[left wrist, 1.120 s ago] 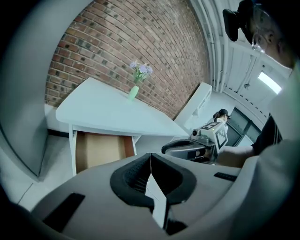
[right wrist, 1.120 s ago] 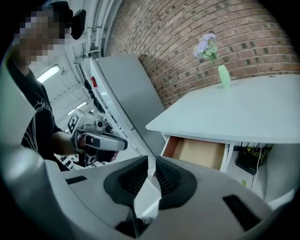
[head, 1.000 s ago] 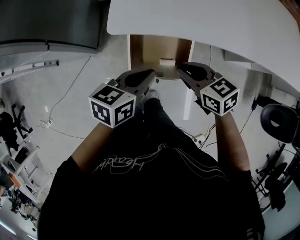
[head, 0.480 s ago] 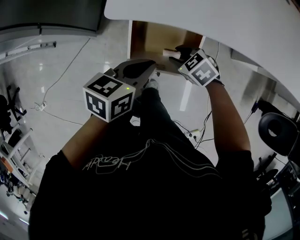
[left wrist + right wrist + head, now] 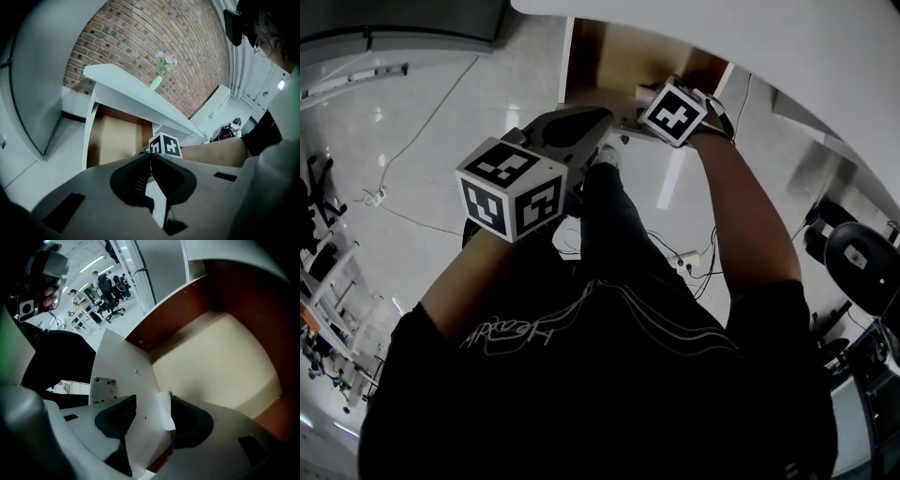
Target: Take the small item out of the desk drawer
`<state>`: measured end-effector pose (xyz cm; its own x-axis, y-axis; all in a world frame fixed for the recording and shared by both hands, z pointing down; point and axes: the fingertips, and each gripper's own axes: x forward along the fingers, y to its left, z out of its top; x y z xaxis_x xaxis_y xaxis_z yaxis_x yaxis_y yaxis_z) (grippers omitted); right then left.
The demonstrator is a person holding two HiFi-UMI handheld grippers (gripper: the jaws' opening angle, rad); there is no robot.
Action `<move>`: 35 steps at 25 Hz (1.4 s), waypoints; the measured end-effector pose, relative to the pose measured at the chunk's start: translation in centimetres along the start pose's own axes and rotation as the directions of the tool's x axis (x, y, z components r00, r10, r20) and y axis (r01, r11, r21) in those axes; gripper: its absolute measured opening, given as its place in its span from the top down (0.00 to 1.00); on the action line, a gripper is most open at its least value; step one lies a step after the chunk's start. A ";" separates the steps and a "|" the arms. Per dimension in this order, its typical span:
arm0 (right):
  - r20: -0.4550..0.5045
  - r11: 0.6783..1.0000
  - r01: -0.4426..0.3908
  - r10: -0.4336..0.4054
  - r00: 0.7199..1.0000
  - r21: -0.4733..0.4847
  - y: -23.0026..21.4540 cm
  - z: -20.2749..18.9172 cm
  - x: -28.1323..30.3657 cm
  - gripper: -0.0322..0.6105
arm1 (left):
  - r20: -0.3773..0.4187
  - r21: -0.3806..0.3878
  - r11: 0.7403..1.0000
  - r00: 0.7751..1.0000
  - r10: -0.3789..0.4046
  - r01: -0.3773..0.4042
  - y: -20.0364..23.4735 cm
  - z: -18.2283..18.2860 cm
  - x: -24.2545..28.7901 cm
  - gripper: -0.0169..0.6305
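Note:
The desk drawer stands pulled out under the white desk top, showing brown walls and a bare beige floor. My right gripper reaches over the drawer's white front panel. Its jaws are opening and straddle that panel. A small white piece sits against the panel's inner side, beside the right jaw; I cannot tell what it is. From the head view only the right gripper's marker cube shows. My left gripper hangs shut and empty just in front of the drawer.
A vase with flowers stands on the desk top before a brick wall. A grey cabinet is at the left, an office chair at the right. Cables lie on the pale floor by my legs.
The right gripper went from shut at the drawer front to open, reaching up and over the front panel into the drawer. The left gripper drifted slightly left and stayed shut.

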<state>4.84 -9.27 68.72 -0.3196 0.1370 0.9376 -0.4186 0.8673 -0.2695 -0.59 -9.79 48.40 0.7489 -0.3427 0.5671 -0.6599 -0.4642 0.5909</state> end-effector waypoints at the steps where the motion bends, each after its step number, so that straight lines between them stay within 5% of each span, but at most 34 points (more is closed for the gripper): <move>1: -0.016 1.000 0.004 -0.004 1.000 -0.008 -0.2 -0.1 0.4 0.61 | 0.003 -0.005 1.000 1.000 0.003 -0.003 0.3 -0.2 0.1 0.94; 11: -0.137 0.986 0.105 -0.122 0.983 -0.128 -3.4 0.0 2.7 0.61 | -0.019 -0.035 0.999 1.000 0.010 -0.011 1.6 -2.1 0.0 0.94; 15: -0.170 0.991 0.094 -0.110 0.979 -0.095 -4.0 -1.0 3.7 0.72 | -0.014 -0.042 0.999 1.000 0.021 -0.022 2.2 -1.8 -0.3 0.94; 24: -0.133 0.991 0.111 -0.121 0.984 -0.080 -4.1 -1.0 3.9 0.76 | -0.006 -0.064 0.998 1.000 0.028 -0.029 2.1 -2.0 -0.1 0.94; 35: -0.096 0.969 0.180 -0.198 0.975 -0.171 -2.7 -0.5 2.4 0.77 | -0.002 -0.031 0.999 0.999 0.039 -0.040 0.2 -2.4 -1.0 0.94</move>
<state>5.67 -11.04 71.80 -0.1472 0.0081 0.9891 -0.3176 0.9466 -0.0550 -1.61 -7.63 49.36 0.7222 -0.3589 0.5914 -0.6905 -0.4244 0.5857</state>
